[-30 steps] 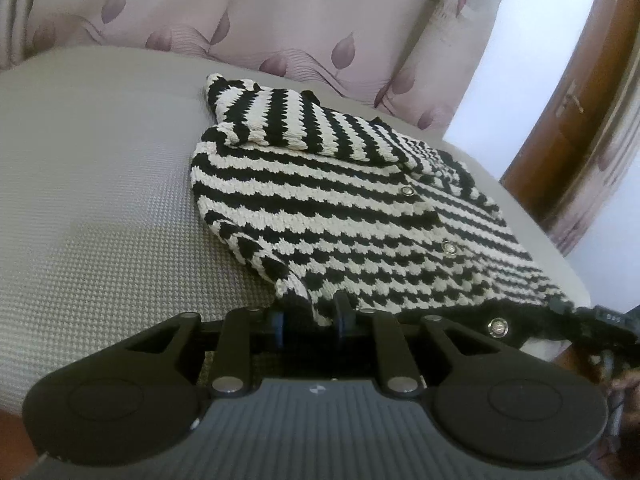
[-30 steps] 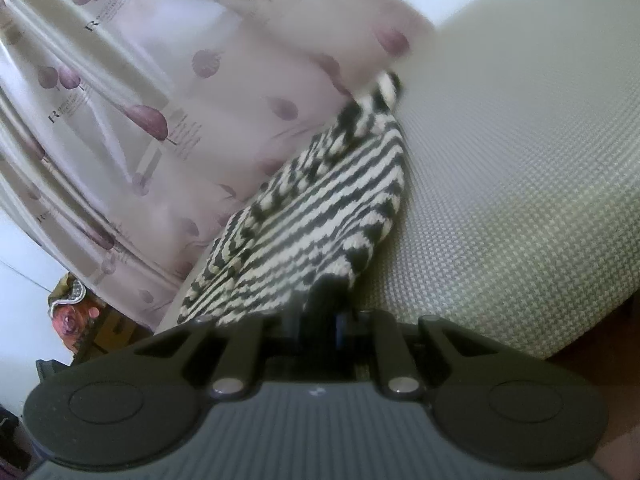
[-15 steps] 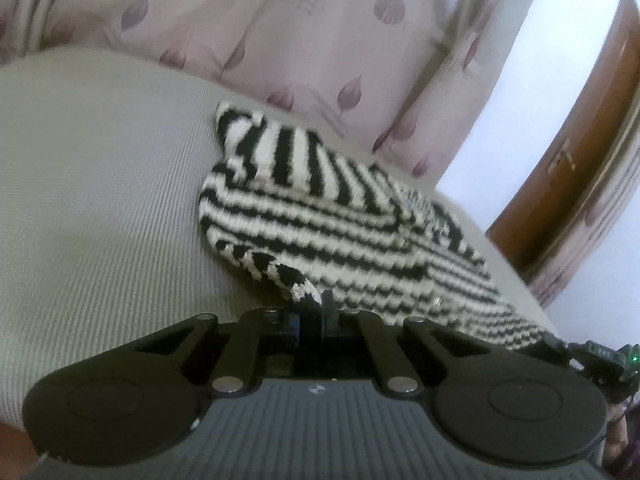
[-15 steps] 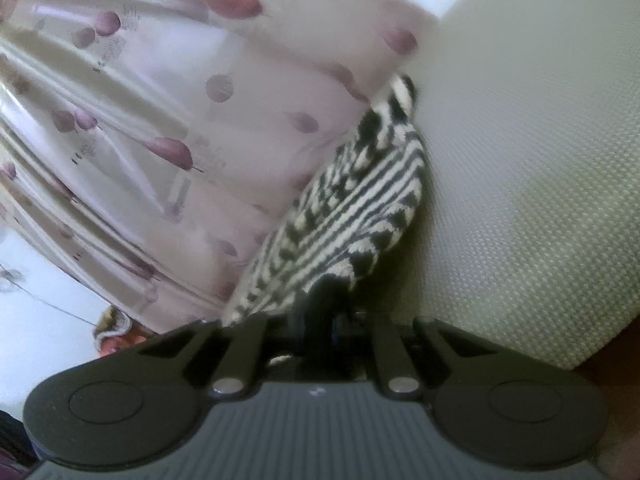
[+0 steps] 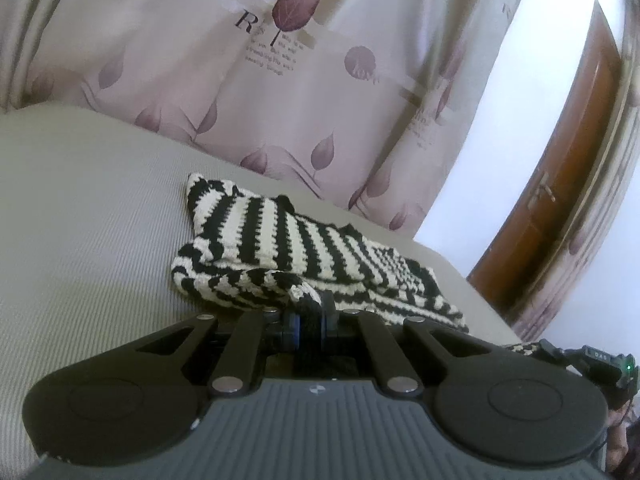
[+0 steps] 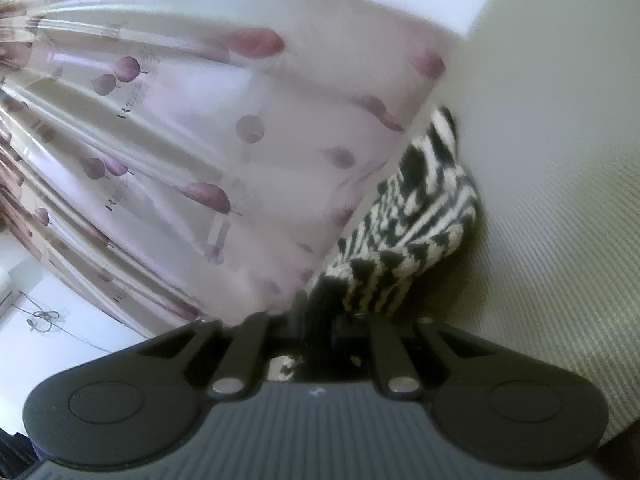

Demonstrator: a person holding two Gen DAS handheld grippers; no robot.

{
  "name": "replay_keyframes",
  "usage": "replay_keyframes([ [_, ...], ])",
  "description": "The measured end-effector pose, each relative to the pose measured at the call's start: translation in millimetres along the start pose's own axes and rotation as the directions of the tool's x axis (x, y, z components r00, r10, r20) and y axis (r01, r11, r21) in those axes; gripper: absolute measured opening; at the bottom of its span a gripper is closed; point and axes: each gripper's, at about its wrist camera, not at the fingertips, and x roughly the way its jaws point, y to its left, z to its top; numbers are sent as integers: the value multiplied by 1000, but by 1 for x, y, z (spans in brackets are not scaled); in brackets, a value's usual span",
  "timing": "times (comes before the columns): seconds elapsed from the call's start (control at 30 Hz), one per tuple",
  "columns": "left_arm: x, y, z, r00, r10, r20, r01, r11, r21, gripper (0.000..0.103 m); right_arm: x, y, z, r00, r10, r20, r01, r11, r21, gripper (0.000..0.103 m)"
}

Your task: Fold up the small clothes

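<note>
A small black-and-cream striped knit garment (image 5: 288, 240) lies on a grey-green cushion (image 5: 80, 220), with one sleeve laid across its top. My left gripper (image 5: 310, 304) is shut on the garment's near hem corner and holds it lifted, folded back over the body. My right gripper (image 6: 320, 308) is shut on the other hem corner of the garment (image 6: 416, 216), which bunches up in front of it. The right wrist view is blurred by motion. The right gripper also shows at the lower right of the left wrist view (image 5: 592, 360).
A pink curtain with purple leaf prints (image 5: 280, 80) hangs right behind the cushion and fills the left of the right wrist view (image 6: 180, 140). A brown wooden door (image 5: 560, 184) stands at the right. The cushion's front edge is near both grippers.
Both grippers have lifted the garment's near hem and carried it toward the curtain. The flat front with its buttons is now hidden under the fold.
</note>
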Motion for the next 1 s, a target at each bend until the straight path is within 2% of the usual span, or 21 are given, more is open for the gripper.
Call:
replay_keyframes([
  [0.4,11,6,33,996,-18,87,24,997,-73,7,17,8,30,999,37,35,-37,999,0,10],
  [1.0,52,10,75,992,1,130,15,992,-122,7,61,19,77,998,41,49,-39,998,-44,10],
])
